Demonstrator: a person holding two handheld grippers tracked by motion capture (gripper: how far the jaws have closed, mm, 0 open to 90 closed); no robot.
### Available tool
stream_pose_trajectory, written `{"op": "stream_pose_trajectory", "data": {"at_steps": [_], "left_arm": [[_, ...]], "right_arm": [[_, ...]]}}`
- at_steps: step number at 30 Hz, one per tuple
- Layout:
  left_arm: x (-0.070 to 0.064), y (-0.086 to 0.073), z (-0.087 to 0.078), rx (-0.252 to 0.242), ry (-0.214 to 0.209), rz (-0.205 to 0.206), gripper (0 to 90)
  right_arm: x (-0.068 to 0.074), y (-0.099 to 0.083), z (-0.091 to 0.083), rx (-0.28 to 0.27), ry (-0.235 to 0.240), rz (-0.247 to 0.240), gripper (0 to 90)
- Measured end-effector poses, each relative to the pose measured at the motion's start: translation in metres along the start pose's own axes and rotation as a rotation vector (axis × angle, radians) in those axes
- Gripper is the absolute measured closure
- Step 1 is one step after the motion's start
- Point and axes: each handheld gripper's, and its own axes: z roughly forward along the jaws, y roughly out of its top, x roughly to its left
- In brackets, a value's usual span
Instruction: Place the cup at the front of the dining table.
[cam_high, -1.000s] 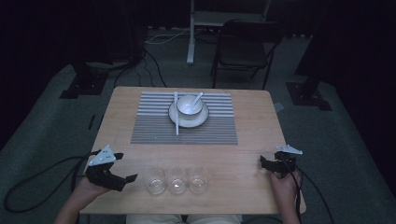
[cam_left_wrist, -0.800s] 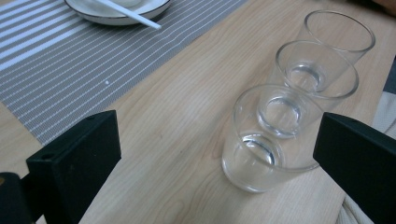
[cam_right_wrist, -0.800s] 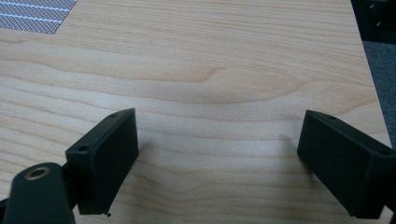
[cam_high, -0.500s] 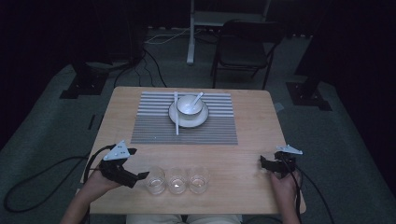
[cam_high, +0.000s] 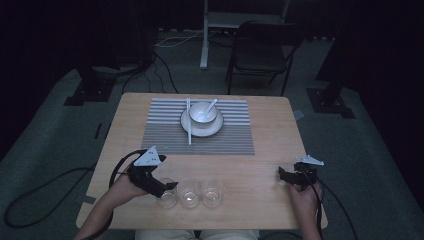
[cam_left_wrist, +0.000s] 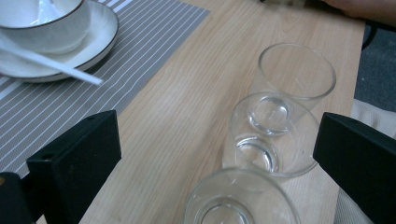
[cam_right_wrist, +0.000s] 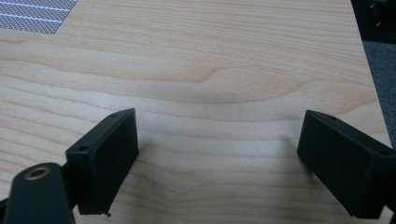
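Three clear glasses stand in a row near the table's front edge: left glass, middle glass, right glass. My left gripper is open, its jaws right at the left glass. In the left gripper view the nearest glass sits low between the wide-apart jaws, with the middle glass and the far glass lined up behind it. My right gripper rests open over bare wood at the table's right; the right gripper view has my right gripper with nothing between its jaws.
A grey striped placemat lies at the table's far middle. On it is a white plate with a white bowl holding a spoon, and a white stick lies across the plate. A dark chair stands beyond the table.
My left gripper has moved right, from the table's left edge up to the left glass. The right gripper has stayed in place.
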Motion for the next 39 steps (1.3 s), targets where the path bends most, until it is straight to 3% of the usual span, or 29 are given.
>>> {"op": "stream_pose_trajectory", "data": {"at_steps": [17,27,39], "left_arm": [[-0.019,0.034,0.031,0.041,-0.080,0.090,3.0],[-0.034,0.054,0.053,0.093,-0.121,0.159,2.9],[-0.048,0.062,0.081,0.158,-0.175,0.194,2.9]], "right_arm": [[0.000,0.000,0.000,0.000,0.000,0.000,11.8],[0.000,0.000,0.000,0.000,0.000,0.000,11.8],[0.000,0.000,0.000,0.000,0.000,-0.001,11.8]]}}
